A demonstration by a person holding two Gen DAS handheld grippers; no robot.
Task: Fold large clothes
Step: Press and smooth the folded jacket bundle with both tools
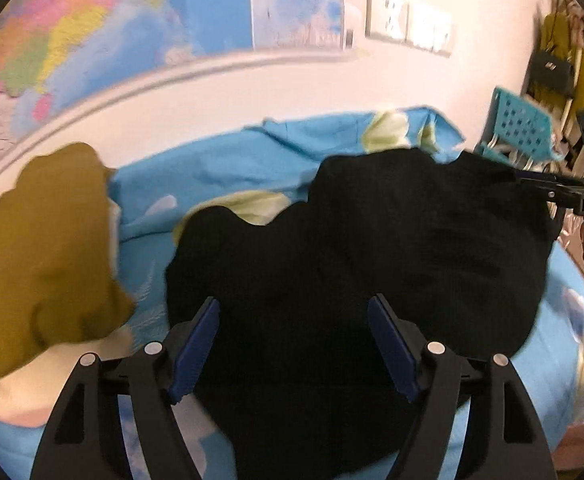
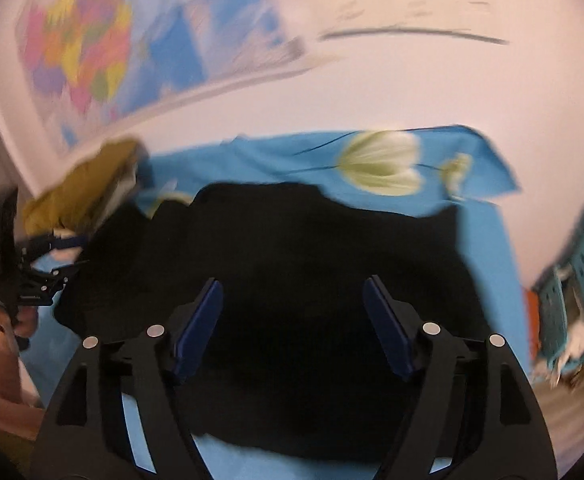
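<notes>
The black garment (image 1: 352, 264) lay spread in a loose heap on the blue floral bedsheet (image 1: 227, 168), roughly at the middle of the bed, its far edge rumpled and uneven. In the right wrist view the same black garment (image 2: 292, 264) covered most of the sheet in front of the camera, with a pale flower print of the bedsheet (image 2: 488, 240) showing just beyond it.

The left gripper (image 1: 294, 344) hung over the near part of the garment with its 2 blue-padded fingers (image 1: 195, 348) standing well apart; nothing was clamped between them. The right gripper (image 2: 294, 328) was likewise held over the garment, its jaws spread wide and empty. Whether either set of fingertips touched the cloth could not be told from the pictures.

A mustard-coloured garment (image 1: 39, 264) lay at the left of the bed, close beside the black one, over something pale. A coloured map (image 1: 91, 28) hung on the wall behind the bed. A turquoise perforated basket (image 1: 520, 124) stood off the far right corner. The right wrist view was blurred.
</notes>
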